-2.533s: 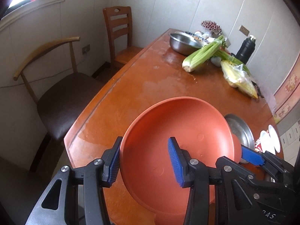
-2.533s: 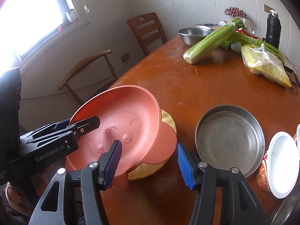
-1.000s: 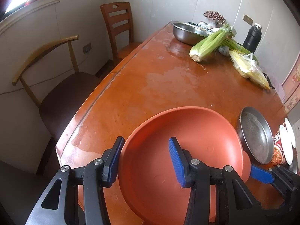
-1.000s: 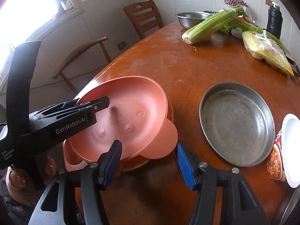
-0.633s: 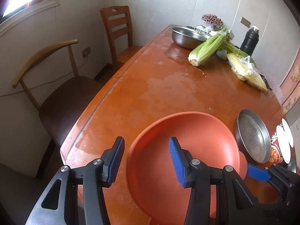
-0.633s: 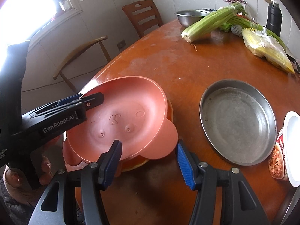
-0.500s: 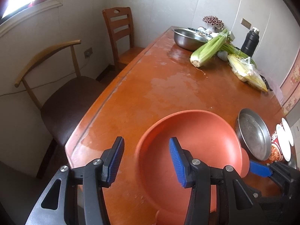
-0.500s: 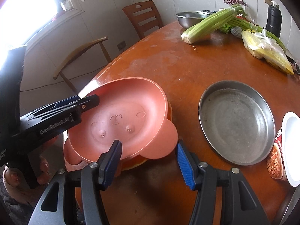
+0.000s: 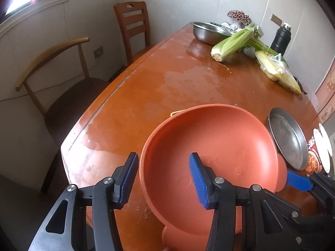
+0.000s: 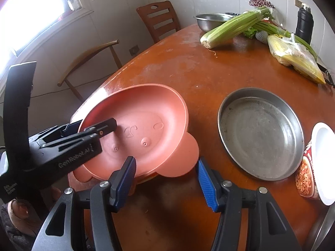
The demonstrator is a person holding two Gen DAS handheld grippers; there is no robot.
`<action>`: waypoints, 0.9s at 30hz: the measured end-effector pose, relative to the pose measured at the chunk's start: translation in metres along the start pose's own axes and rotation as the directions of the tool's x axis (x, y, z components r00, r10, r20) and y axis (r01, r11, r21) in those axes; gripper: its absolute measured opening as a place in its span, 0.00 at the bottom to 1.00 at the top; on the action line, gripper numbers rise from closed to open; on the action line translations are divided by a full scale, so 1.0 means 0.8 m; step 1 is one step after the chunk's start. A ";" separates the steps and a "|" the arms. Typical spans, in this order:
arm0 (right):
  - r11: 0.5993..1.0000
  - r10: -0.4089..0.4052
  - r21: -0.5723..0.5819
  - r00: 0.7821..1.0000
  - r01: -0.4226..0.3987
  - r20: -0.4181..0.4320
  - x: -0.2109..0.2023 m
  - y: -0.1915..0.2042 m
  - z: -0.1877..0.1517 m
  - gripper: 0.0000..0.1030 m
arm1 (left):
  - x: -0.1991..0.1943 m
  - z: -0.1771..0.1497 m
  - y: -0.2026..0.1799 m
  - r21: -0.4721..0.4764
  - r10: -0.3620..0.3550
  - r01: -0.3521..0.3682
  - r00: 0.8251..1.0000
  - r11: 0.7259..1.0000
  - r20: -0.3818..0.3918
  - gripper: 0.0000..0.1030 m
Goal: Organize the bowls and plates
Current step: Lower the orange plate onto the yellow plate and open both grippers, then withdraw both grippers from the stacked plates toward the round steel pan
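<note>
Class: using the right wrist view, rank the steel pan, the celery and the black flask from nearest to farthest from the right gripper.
1. Steel pan, just ahead, right of the right gripper.
2. Celery, far across the table.
3. Black flask, by the back wall, far right.

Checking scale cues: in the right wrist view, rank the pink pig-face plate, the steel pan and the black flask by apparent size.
1. pink pig-face plate and steel pan: look alike, unranked.
2. black flask: smallest, though farthest from the camera.

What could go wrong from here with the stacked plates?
The pink plate rests on a yellow plate close to the edge of the table; a nudge may push the stack off. The left gripper only straddles the pink rim, fingers not pressing, so lifting now would probably fail.
</note>
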State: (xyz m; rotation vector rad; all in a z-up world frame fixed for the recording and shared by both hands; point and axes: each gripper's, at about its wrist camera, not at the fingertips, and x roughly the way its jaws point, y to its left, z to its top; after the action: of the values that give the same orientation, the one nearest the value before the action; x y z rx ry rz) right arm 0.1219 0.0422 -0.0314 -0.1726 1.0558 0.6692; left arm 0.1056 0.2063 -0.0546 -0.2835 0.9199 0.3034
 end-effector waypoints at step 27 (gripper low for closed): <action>0.997 -0.028 0.080 0.993 0.019 0.115 -0.051 -0.018 -0.005 0.58 | -0.054 0.012 0.005 -0.003 -0.021 0.021 0.997 1.000 0.079 0.52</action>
State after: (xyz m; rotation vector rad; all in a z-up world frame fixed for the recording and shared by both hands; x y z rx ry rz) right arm 0.1142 0.0118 -0.0016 -0.0768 0.9652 0.6085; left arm 0.0867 0.2075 -0.0146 -0.2821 0.8380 0.2950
